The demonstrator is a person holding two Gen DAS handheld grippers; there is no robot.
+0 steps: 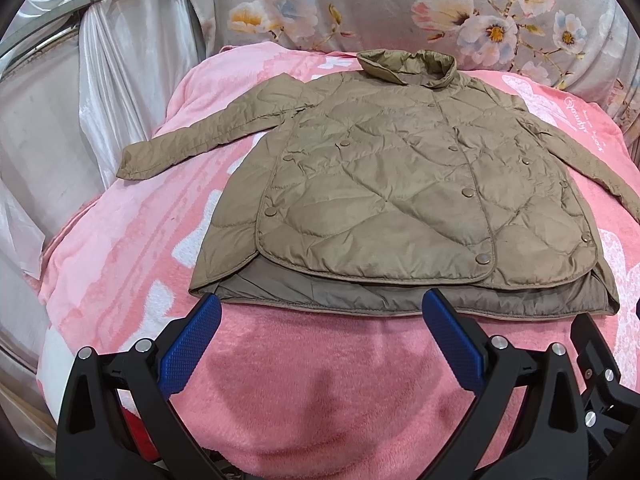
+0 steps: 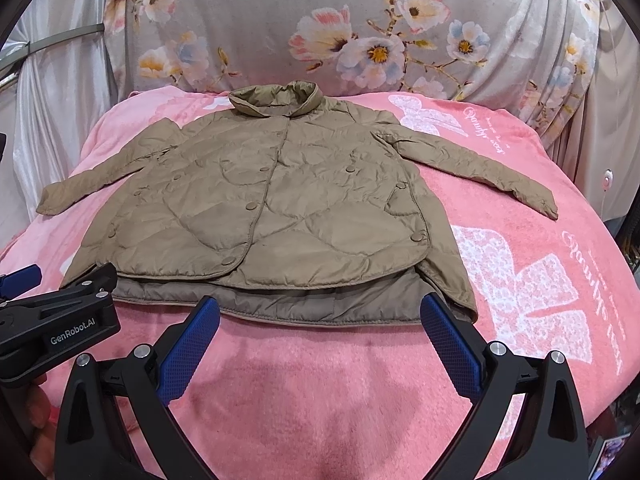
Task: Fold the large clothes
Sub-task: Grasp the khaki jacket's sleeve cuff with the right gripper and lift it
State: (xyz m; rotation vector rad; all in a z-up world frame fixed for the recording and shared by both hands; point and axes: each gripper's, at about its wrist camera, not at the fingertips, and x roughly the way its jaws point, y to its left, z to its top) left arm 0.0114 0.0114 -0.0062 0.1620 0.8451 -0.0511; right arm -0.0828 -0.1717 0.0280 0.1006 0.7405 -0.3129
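"GenRobot.AI" on left gripper body

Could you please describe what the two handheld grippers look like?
Both the left gripper and right gripper have black plastic arms, silver pivot bolts and blue textured finger pads. White "GenRobot.AI" lettering marks the left one's body.

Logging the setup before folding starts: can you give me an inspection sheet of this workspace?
Surface: pink blanket, bare around the garment.
Job's things: tan quilted jacket laid flat, front up, buttoned, both sleeves spread outward.
Clutter: nothing seen on the blanket.
Grippers: left tongs and right tongs both open, near the jacket hem, holding nothing.
Cables: nothing seen.
Surroundings: floral fabric behind, silvery curtain to the left.
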